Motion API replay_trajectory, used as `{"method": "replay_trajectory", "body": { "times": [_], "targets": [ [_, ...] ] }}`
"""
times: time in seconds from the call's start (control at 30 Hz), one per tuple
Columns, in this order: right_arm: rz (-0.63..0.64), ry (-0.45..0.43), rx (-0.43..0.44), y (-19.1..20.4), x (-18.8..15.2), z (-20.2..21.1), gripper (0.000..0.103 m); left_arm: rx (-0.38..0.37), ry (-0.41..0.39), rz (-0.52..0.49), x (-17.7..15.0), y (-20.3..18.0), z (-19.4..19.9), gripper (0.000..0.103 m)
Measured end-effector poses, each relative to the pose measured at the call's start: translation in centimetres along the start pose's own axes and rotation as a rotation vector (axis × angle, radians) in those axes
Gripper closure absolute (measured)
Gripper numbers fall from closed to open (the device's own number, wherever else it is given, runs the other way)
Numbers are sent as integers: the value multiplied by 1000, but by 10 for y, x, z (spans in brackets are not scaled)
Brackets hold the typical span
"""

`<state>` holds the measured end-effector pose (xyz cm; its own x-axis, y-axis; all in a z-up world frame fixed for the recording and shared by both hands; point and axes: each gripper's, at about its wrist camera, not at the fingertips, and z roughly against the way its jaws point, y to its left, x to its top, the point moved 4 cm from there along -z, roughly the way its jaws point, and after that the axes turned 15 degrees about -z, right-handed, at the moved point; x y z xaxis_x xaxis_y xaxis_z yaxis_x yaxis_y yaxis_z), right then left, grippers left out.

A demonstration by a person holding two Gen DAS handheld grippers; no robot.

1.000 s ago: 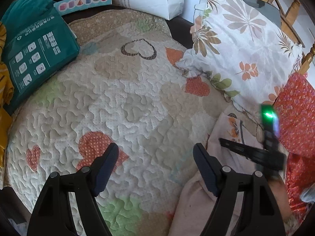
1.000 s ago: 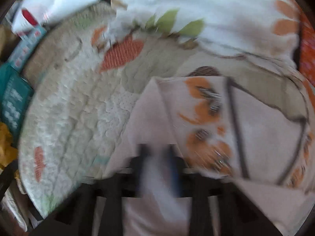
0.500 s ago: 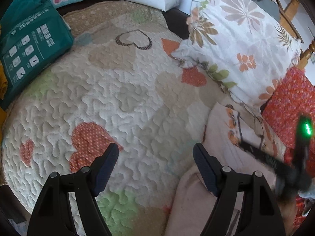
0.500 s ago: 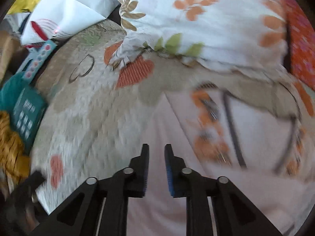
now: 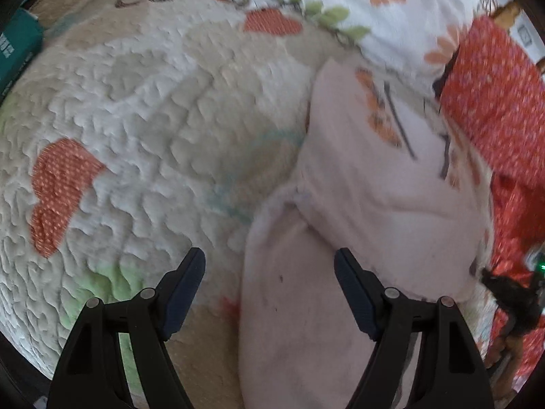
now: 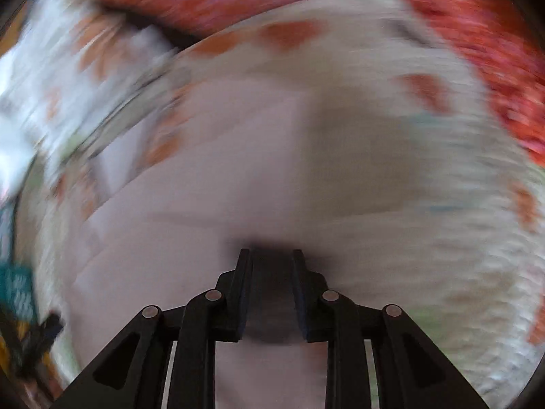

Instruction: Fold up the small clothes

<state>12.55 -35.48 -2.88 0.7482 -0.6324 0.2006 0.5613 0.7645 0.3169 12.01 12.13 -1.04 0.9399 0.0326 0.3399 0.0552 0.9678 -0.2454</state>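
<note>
A pale pink small garment [image 5: 368, 211] with orange print lies on the quilted bedspread [image 5: 153, 109], right of centre in the left wrist view. My left gripper [image 5: 269, 272] is open, its fingers straddling the garment's near left edge just above it. In the blurred right wrist view the garment [image 6: 221, 187] fills the middle. My right gripper [image 6: 270, 272] hangs over it with a small gap between its fingers, nothing visibly held. The right gripper also shows at the left wrist view's right edge [image 5: 511, 289].
A white floral pillow [image 5: 391, 3] lies beyond the garment. Red patterned fabric [image 5: 497, 95] lies to its right. A teal package [image 5: 17, 47] sits at the far left edge of the quilt.
My left gripper has moved right and closer, onto the garment's edge. My right gripper has swung right over the garment, and its jaws have parted a little wider.
</note>
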Motion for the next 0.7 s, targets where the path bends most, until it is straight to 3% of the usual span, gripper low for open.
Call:
{"method": "replay_trajectory", "body": {
  "times": [0.13,0.2,0.27,0.33,0.4,0.47,0.6,0.7],
  "targets": [
    [2,-79,-45,-48,10,47,70,12,-5,-42,-3,-10,2,26],
    [56,-137,-104,-64,9,75,63,18,-16,-62,-5,-15,4,26],
    [143,-217,-200,-75,7,104,46,13,-37,-68,-6,-19,8,26],
    [243,-263,-301,-85,0,126,37,2,-64,-64,-11,-18,17,26],
    [313,-255,-327,-86,-15,132,37,2,-95,-61,-22,-17,29,26],
    [313,-209,-246,-86,-36,129,37,25,-130,-59,-37,-15,44,26],
    [185,-24,46,-83,-88,95,37,67,-204,-67,-70,-15,62,26],
    [124,12,133,-85,-114,75,37,44,-196,-61,-111,-14,59,26]
  ]
}}
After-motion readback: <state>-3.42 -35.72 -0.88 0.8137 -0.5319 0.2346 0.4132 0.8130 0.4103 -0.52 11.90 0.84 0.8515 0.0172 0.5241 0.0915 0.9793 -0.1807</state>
